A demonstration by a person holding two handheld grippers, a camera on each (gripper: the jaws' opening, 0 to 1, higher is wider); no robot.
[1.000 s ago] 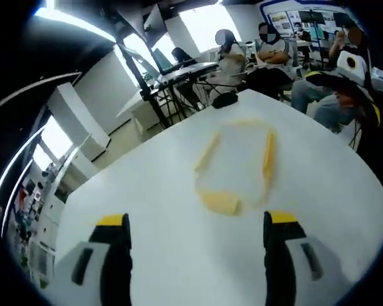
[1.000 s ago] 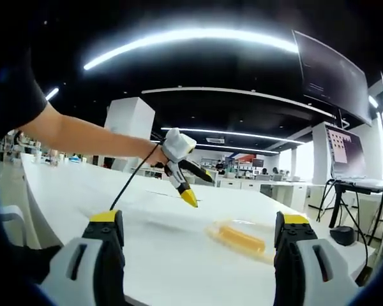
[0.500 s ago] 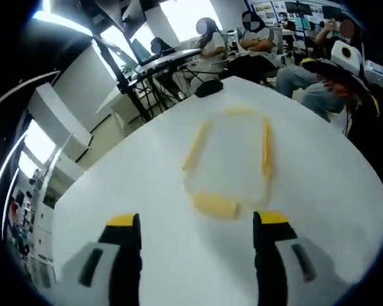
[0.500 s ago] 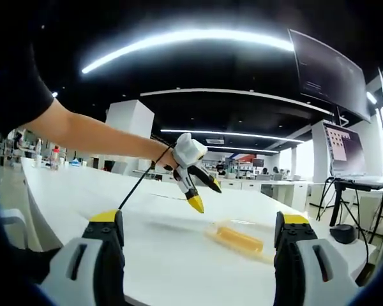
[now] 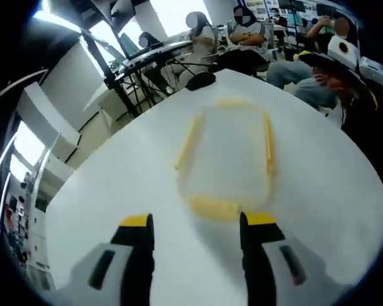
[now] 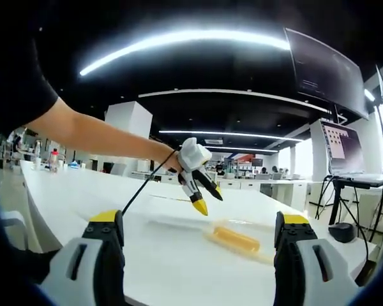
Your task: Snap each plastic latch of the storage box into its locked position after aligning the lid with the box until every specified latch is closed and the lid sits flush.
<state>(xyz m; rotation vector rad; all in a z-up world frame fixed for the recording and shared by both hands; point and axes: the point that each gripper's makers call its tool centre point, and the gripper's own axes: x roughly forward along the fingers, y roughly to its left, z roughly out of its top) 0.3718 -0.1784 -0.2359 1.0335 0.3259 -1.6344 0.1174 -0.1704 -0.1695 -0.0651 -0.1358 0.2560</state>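
Note:
A clear storage box [image 5: 230, 150] with its lid on lies on the white table [image 5: 115, 191]. Yellow latches sit on its near end [image 5: 214, 208], left side [image 5: 187, 141], right side [image 5: 268, 150] and far end [image 5: 233, 102]. My left gripper [image 5: 198, 233] hovers just short of the near latch, open, with nothing between its fingers. In the right gripper view the box [image 6: 239, 239] lies low on the table, and the left gripper [image 6: 203, 194], on a person's outstretched arm, hangs just above its left end. My right gripper [image 6: 199, 233] is open and well back from the box.
A small black object [image 5: 201, 80] lies at the table's far edge. Seated people [image 5: 319, 70] and a desk on black legs [image 5: 147, 64] are beyond it. A laptop on a stand [image 6: 345, 156] and a dark object [image 6: 341, 233] are at the right.
My left gripper has moved toward the box's near latch and come lower, and its jaws stand closer together. The right gripper has not moved.

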